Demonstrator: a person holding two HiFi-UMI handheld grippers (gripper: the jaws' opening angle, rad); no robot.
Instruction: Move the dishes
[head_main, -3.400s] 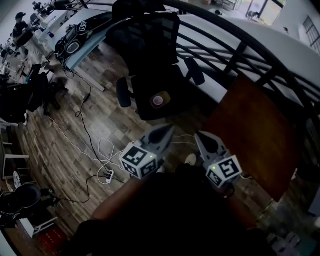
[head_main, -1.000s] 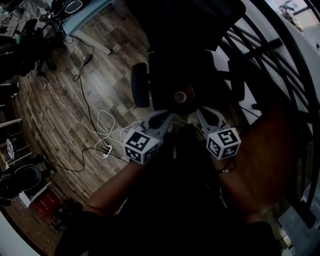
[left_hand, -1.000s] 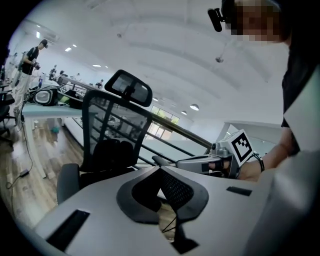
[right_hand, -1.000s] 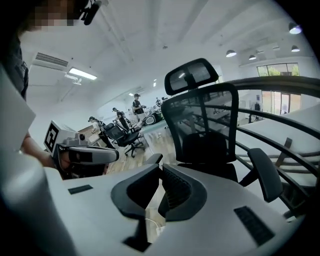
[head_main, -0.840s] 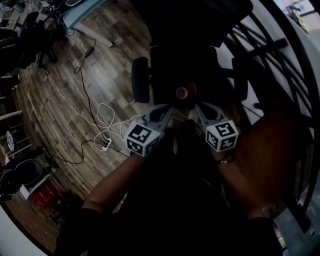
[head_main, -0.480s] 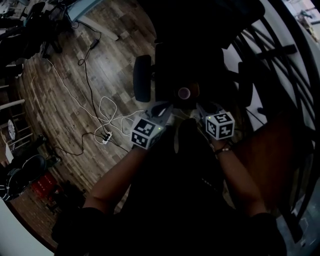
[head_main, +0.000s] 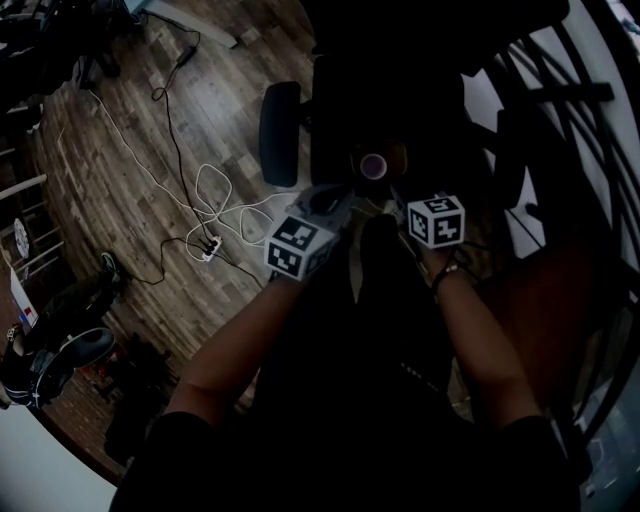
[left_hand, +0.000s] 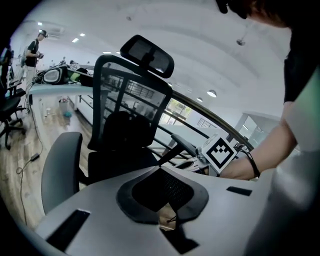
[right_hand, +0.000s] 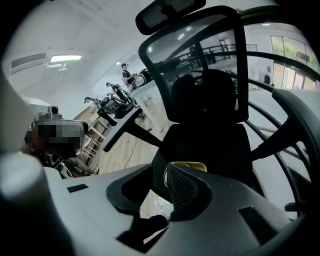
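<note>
Small cup (head_main: 372, 165) — on black chair seat (head_main: 340, 120).

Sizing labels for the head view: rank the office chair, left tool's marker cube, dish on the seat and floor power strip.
1. office chair
2. left marker cube, helped by nearness to the camera
3. dish and power strip: look alike, not ranked

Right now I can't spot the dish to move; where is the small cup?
In the head view, upper centre, the small cup sits near the front edge of the black office chair's seat, with the grey armrest pad at its picture-left.
</note>
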